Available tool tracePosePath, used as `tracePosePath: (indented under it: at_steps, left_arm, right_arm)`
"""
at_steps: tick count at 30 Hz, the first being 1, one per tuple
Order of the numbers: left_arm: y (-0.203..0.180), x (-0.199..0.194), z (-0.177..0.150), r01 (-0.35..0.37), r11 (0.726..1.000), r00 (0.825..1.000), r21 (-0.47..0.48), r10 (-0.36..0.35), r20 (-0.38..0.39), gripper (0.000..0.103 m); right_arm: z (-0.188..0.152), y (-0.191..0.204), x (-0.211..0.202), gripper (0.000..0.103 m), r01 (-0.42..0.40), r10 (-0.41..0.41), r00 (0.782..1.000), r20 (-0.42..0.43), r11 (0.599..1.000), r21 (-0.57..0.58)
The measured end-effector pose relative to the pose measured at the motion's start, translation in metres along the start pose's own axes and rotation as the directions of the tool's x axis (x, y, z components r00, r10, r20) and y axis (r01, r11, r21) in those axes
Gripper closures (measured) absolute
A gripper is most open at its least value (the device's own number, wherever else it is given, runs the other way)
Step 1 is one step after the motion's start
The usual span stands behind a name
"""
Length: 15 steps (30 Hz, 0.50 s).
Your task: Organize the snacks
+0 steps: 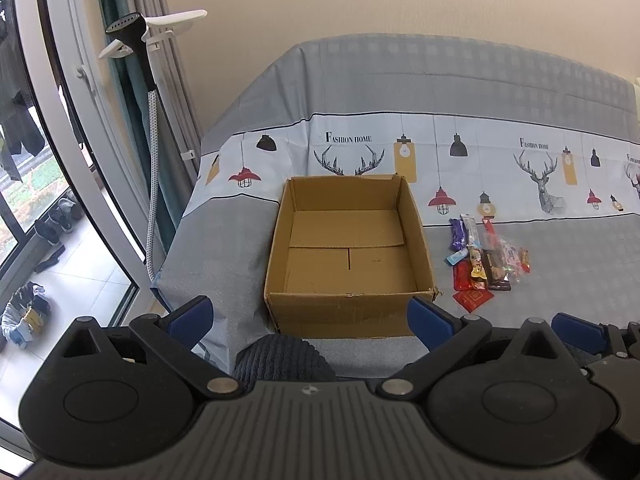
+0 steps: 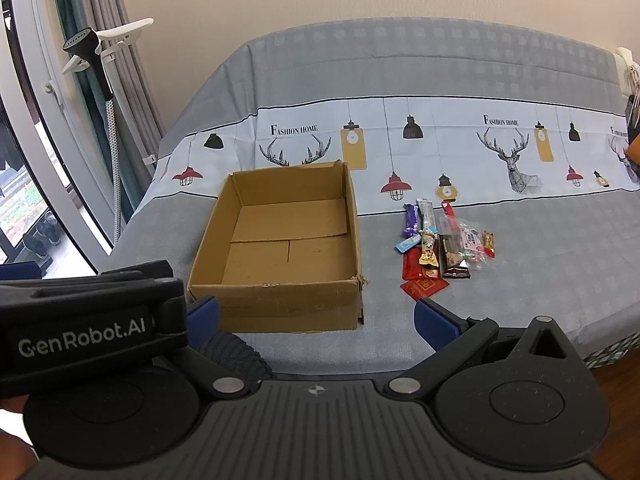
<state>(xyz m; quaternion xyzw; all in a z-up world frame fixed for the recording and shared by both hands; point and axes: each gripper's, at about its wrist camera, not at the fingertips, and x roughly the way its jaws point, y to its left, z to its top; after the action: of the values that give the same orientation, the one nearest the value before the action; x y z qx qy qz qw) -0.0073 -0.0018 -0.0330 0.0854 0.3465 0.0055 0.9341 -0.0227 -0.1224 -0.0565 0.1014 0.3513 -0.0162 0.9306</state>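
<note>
on the cloth-covered surface (image 1: 540, 280): open cardboard box (image 1: 348, 252), nothing inside. snack pile (image 1: 486, 260) just right of box, apart from it. left gripper (image 1: 310, 318) jaws wide apart, holding nothing. right gripper (image 2: 316, 320) likewise wide apart, nothing held, near the box's front.

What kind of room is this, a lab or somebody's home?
Most likely a home. A table wears a printed cloth reading "Fashion Home", a garment steamer stands by curtains at a big window, and shoes lie outside it. A cardboard box sits beside snacks.
</note>
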Motion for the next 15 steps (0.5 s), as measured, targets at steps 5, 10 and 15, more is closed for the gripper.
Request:
tracePosePath:
  at_steps: [5, 10, 15]
  left_arm:
    - [0.001, 0.0004, 0.0005, 0.002, 1.0, 1.0, 0.0, -0.002, -0.003, 0.0]
    - [0.0013, 0.0004, -0.0003, 0.002, 1.0, 1.0, 0.001, -0.002, -0.004, 0.0]
    - [0.0008, 0.0005, -0.001, 0.003, 1.0, 1.0, 0.001, -0.003, -0.004, 0.0]
  right_arm:
    - [0.0003, 0.0001, -0.0001, 0.0, -0.001, 0.001, 1.0, -0.002, 1.0, 0.0]
    - [0.0001, 0.0, 0.0002, 0.0, 0.0, 0.0, 1.0, -0.004, 1.0, 0.001]
    - [-0.0002, 0.0002, 0.0005, 0.0, 0.0, 0.0, 1.0, -0.004, 1.0, 0.0]
